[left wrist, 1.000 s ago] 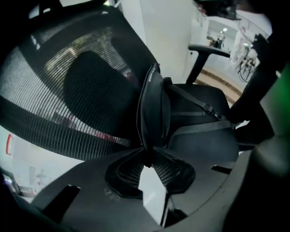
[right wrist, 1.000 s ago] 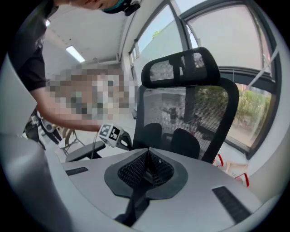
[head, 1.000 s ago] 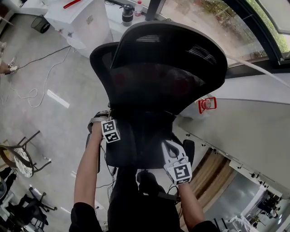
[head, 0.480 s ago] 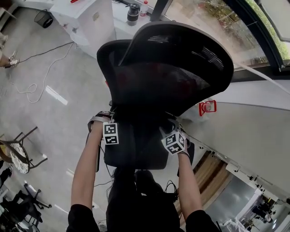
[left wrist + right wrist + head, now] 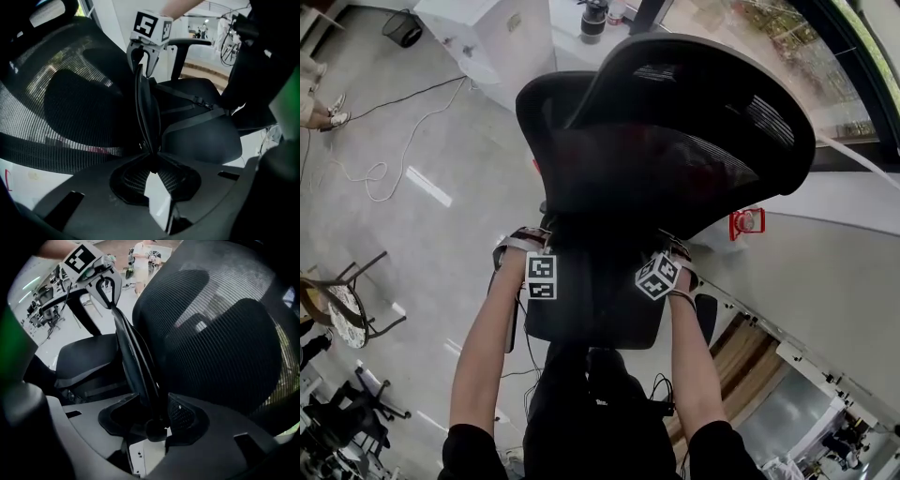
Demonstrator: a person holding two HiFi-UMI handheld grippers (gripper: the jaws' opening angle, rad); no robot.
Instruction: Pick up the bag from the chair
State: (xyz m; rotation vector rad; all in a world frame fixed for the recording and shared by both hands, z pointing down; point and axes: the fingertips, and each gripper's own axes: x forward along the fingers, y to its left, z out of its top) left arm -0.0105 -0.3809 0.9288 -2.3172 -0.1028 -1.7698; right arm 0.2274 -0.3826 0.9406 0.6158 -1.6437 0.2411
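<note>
A black bag lies on the seat of a black mesh-backed office chair, seen from above and behind. My left gripper and right gripper flank the bag's top. In the left gripper view, the left gripper is shut on the bag's black handle strap, which rises to the right gripper's marker cube. The bag's body with webbing straps lies beyond. In the right gripper view, the right gripper is shut on the same strap, leading to the left gripper's cube.
The chair's mesh back stands close beside both grippers. An armrest rises behind the bag. A white cabinet and floor cables sit at the far left, a red object at the right, and a folding chair at the left edge.
My right gripper has moved up and left from below the seat to the bag's top, level with the left gripper. The left gripper edged slightly forward.
</note>
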